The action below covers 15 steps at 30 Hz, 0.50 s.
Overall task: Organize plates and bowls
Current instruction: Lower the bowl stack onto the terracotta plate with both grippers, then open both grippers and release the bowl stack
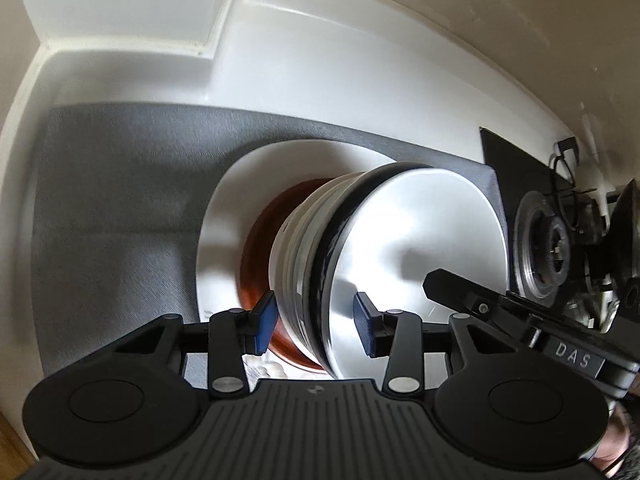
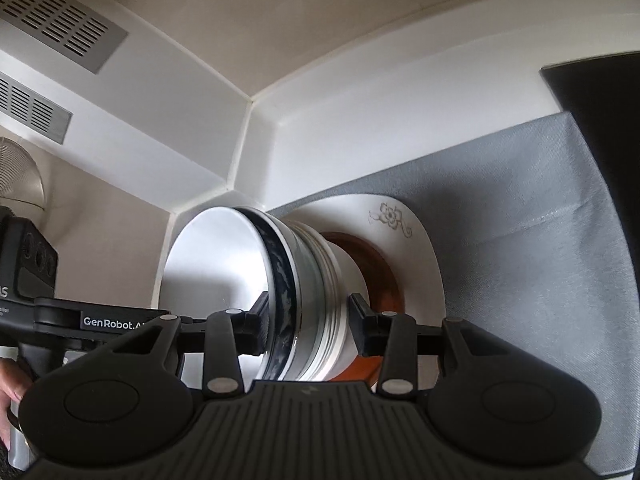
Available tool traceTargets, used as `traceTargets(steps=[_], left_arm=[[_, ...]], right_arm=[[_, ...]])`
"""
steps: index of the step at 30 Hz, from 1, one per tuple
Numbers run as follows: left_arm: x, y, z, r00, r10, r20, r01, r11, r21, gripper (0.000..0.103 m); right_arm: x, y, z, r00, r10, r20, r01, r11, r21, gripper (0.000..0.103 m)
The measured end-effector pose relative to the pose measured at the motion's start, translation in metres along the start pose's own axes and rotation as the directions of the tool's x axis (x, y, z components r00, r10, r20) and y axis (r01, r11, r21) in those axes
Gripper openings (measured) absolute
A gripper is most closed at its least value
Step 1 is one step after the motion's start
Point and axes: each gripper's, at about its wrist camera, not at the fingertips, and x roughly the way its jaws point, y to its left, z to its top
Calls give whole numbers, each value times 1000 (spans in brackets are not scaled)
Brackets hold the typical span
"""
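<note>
Both grippers — left [image 1: 316,322], right [image 2: 308,326] — stand spread wide astride the nested bowl stack [image 1: 320,264] on a white plate [image 1: 224,216], fingers gripping nothing.

Left gripper [image 1: 315,322] is sitting with its jaws spread wide, blue pads [image 1: 265,320] facing each other across a broad gap. Right gripper [image 2: 308,326] is matching it, black fingers [image 2: 362,320] parted about as far. Each one is showing up in the other's camera: the right gripper is reaching in from the lower right edge of the left view, the left gripper from the left edge of the right view. Bare fingers of the left hand [image 2: 10,400] are curling around its grip.
</note>
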Motion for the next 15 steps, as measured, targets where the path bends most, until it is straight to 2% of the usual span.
traceTargets(steps=[3,7,10,12,15], left_arm=[[7,-1,-1,999,21,25,-22,1000,15,44],[12,0,-4,998,14,63,-15,1000,14,45],[9,0,-11,995,29,96,-30,1000,6,43],[2,-6,-19,987,54,152,-57,998,14,41],[-24,-17,-37,959,109,260,-119,993,22,62]], right_arm=[[7,-5,-3,1000,1,6,-1,1000,3,45],[12,-12,-7,1000,9,17,-9,1000,29,48],[11,-8,-11,1000,0,14,0,1000,-7,49],[8,-5,-14,1000,-11,10,11,1000,-19,52],[-8,4,-25,999,-13,52,17,998,-67,54]])
